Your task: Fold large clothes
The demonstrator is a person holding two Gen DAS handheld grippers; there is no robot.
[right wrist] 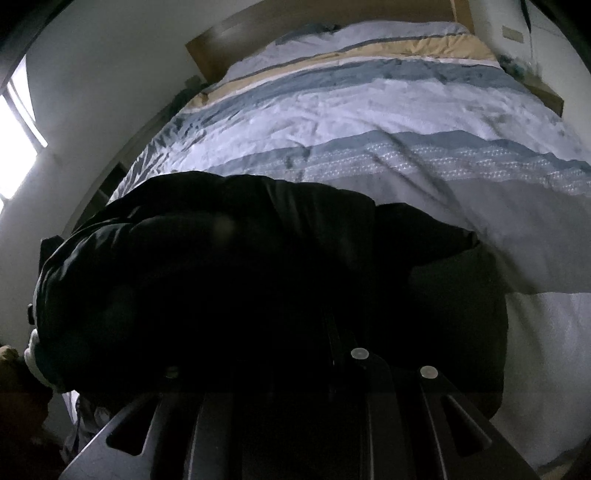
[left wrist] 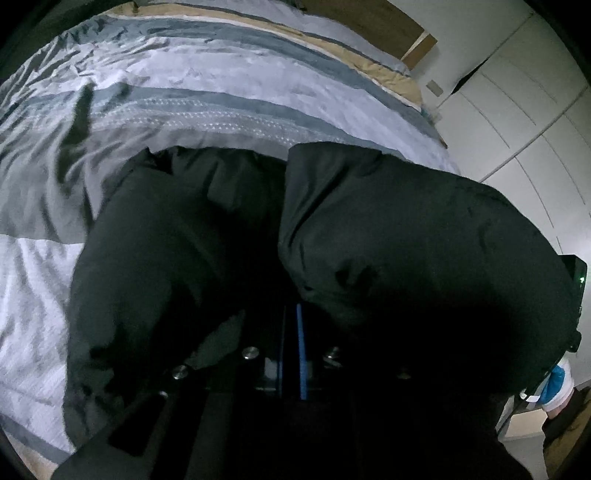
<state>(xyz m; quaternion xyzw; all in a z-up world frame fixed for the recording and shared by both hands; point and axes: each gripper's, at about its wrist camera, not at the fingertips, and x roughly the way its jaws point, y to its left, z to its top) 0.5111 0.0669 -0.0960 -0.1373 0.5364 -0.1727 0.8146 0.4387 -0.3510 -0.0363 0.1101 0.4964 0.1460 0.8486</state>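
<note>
A large black jacket [left wrist: 388, 229] is held up over a bed and fills the lower half of both views; it also shows in the right wrist view [right wrist: 229, 266]. My left gripper [left wrist: 295, 325] is shut on the jacket's fabric, which drapes over both sides of it and hides the fingertips. My right gripper [right wrist: 332, 332] is shut on the jacket too, its fingers buried in the dark cloth. The other gripper's body shows at the far right edge of the left wrist view [left wrist: 574, 295].
The bed is covered by a striped duvet [left wrist: 207, 96] in white, grey, blue and tan, also in the right wrist view [right wrist: 369, 122]. A wooden headboard [right wrist: 314, 22] stands behind. White wardrobe doors [left wrist: 517, 122] are at the right. A bright window [right wrist: 18, 122] is on the left.
</note>
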